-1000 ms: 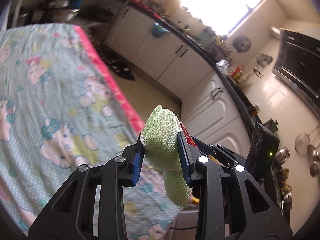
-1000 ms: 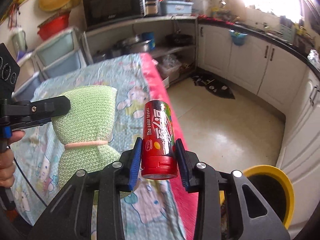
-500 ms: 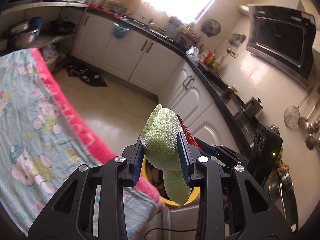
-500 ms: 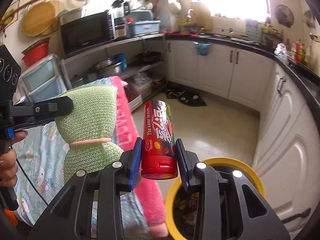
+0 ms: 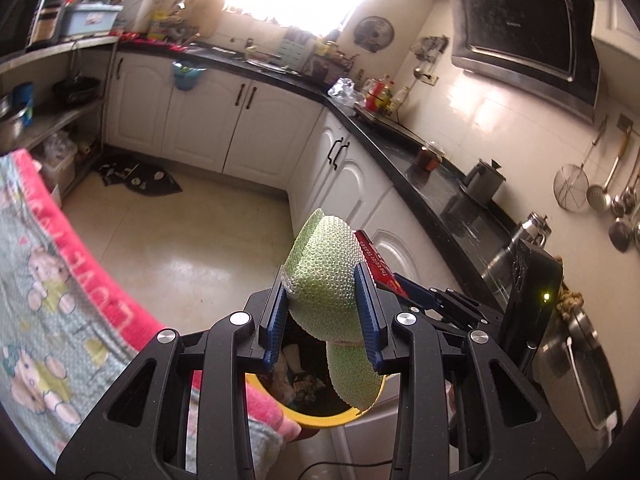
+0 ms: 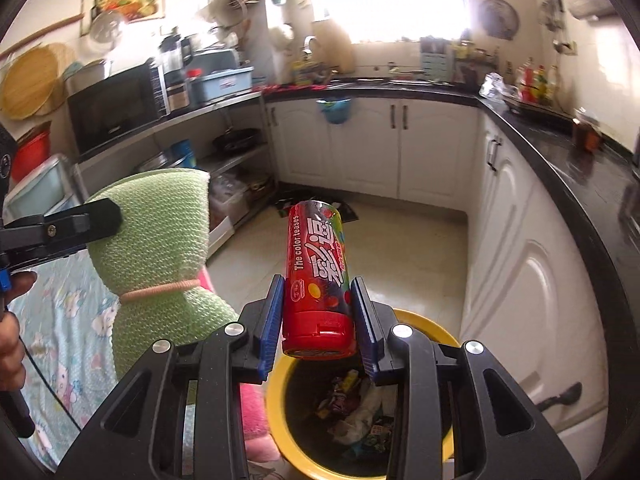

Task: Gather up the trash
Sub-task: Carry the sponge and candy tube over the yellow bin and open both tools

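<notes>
two grippers are loaded. the left gripper (image 5: 324, 320) has its blue pads closed narrowly on a green foam bundle (image 5: 326, 276), which is cinched at the waist by a rubber band (image 6: 160, 291); the lower lobe hangs below the pads, over the yellow-rimmed bin (image 6: 280, 420). the right gripper (image 6: 318, 320) is clamped on the lower end of a red candy tube (image 6: 318, 268), cap end toward the camera, with the tube body projecting forward past the fingertips. the bin stands on the floor just beside the pink edge of the patterned table cover (image 5: 48, 300) and already contains wrappers (image 6: 352, 404).

judged hazards from this position:
- the tube is held near one end only. a release with the tube angled could let it strike the bin rim and bounce onto the floor.
- the foam bundle is light and springy. it may cling to one pad on release, or drift toward the table cover instead of the opening.
- both grippers sit close together over a single opening. simultaneous release risks the items colliding, or the fingers fouling each other.
- the bin sits next to a cabinet door (image 6: 532, 300); a deflected item could roll away across the floor.
</notes>
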### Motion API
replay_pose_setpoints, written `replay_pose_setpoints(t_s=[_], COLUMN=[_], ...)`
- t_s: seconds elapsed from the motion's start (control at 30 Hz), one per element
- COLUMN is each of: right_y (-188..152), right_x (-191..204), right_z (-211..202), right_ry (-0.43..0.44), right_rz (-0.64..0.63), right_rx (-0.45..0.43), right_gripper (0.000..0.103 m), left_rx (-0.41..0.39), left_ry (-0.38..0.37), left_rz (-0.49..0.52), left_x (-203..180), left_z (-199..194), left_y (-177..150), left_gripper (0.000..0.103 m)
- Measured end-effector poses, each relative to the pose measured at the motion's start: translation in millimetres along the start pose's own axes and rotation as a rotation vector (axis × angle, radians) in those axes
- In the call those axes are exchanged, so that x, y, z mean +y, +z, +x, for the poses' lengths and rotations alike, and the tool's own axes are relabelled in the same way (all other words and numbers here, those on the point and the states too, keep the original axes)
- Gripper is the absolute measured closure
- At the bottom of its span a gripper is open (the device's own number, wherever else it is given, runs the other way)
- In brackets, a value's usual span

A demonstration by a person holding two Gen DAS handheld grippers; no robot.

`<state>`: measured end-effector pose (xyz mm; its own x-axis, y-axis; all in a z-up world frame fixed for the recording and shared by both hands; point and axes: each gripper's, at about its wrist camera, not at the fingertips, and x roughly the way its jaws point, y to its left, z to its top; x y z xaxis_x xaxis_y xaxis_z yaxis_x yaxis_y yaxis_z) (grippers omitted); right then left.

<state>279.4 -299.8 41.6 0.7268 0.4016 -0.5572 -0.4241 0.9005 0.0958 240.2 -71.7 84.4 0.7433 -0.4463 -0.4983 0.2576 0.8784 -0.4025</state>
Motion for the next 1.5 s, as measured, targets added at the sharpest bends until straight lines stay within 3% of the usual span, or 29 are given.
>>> replay_pose_setpoints(t_s=[0.33, 0.67, 1.5], right_y=[-25, -52, -102], right_x=[-41, -55, -56], right_z=[-9, -6, 26], right_ry=[-0.106, -0.172, -0.190], right_rz=[0.109, 0.148, 0.180], right_rx=[-0.007, 0.025, 0.152], right_gripper=[0.071, 0.071, 0.071], left_rx=[0.014, 0.036, 0.148], left_ry=[0.018, 0.029, 0.066], left_rz=[0.093, 0.148, 0.170], left_x=[-24, -33, -20], left_z=[29, 67, 127], left_y=[1, -5, -41], left_gripper=[0.078, 0.077, 0.077])
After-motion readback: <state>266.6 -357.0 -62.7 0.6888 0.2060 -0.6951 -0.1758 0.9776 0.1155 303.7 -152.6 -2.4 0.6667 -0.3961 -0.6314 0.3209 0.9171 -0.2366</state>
